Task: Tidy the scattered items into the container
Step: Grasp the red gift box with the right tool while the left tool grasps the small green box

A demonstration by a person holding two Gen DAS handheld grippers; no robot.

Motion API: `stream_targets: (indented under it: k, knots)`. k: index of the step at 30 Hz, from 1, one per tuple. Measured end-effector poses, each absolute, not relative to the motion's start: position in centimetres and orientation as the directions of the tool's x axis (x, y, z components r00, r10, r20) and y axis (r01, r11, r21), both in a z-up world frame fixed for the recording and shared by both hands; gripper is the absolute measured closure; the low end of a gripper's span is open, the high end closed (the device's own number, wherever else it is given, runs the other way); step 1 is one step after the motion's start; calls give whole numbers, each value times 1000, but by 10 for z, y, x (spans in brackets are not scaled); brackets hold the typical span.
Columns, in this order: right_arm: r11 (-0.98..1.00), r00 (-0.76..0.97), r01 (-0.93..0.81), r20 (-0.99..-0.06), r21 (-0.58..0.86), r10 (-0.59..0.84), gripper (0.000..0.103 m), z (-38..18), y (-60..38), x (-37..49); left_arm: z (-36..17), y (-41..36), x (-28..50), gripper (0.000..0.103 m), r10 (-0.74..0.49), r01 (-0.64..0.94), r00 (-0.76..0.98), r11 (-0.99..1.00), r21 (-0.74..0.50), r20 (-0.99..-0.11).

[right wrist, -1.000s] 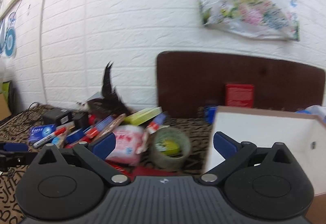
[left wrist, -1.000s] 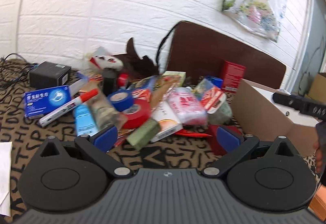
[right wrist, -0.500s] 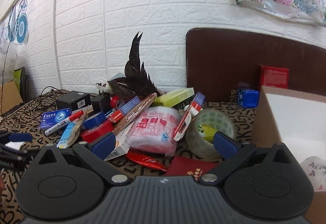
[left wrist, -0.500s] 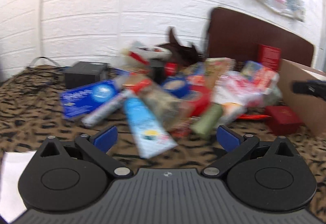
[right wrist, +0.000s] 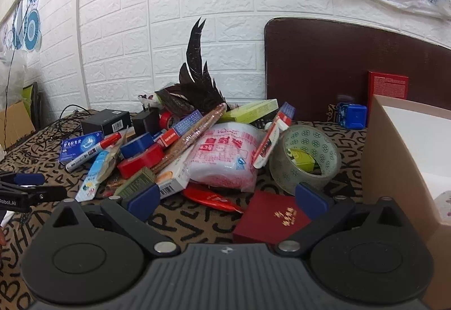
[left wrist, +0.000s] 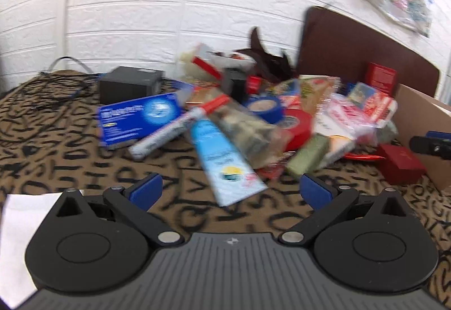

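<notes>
Both wrist views face the wall low over the table, sharing the clutter pile [left wrist: 253, 118].

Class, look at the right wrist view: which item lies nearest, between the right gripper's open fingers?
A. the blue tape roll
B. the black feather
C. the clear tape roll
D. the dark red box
D: the dark red box lies on the cloth between the fingers of the open right gripper, nearer than the pile.
</notes>
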State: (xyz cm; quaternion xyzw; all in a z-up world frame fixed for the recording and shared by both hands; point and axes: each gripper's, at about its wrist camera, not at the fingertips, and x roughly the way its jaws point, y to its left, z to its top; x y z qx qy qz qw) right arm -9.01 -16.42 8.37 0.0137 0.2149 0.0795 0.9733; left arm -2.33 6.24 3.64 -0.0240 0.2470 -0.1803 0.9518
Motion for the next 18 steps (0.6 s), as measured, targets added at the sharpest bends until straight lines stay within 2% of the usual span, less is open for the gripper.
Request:
stream_targets:
  k: [7, 10, 14, 18]
  knots:
    - [994, 873, -105, -476, 21, 102, 0, 65, -168, -87, 36, 5, -19, 0, -446, 495, 770, 869, -13, -456]
    - [1000, 882, -14, -472, -9, 8, 0, 63, -159, -83, 34, -11, -11, 0, -447, 525, 767, 850, 49, -462]
    - [990, 879, 116, -456, -85, -142, 0, 57, -143, -74, 32, -11, 3, 0, -521, 584, 714, 812, -13, -468]
    - [986, 857, 121, -490, -111, -160, 0, 47, -143, -69, 33, -7, 13, 0, -588, 658, 651, 752, -30, -481]
